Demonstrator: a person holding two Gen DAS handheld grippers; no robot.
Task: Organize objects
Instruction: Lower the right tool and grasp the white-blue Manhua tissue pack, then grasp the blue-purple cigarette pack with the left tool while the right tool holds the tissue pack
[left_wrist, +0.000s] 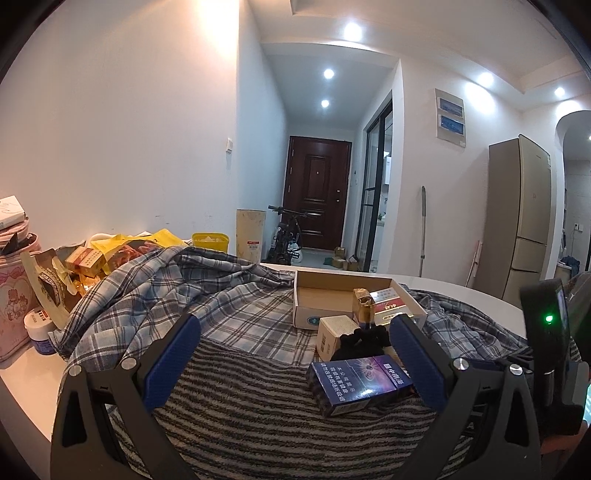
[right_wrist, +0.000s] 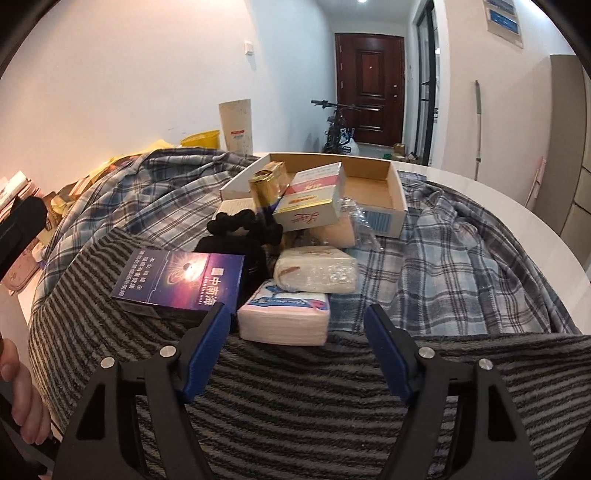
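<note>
My right gripper (right_wrist: 293, 325) is released, w/ pink tissue pack (right_wrist: 283, 317) just ahead btwn jaws; left gripper (left_wrist: 293, 354) released, blue carton (left_wrist: 360, 384) by its right finger.

Refrigerator (right_wrist: 576, 147) cut by frame edge

Striped towel (right_wrist: 332, 398): coarse, matt cloth. Plaid shirt (right_wrist: 443, 258): soft woven cloth. Open box (right_wrist: 373, 192): matt brown cardboard. Blue carton (right_wrist: 181, 280): glossy printed card. Tissue pack (right_wrist: 284, 317): shiny plastic wrap. Bench (right_wrist: 517, 199): smooth white.
</note>
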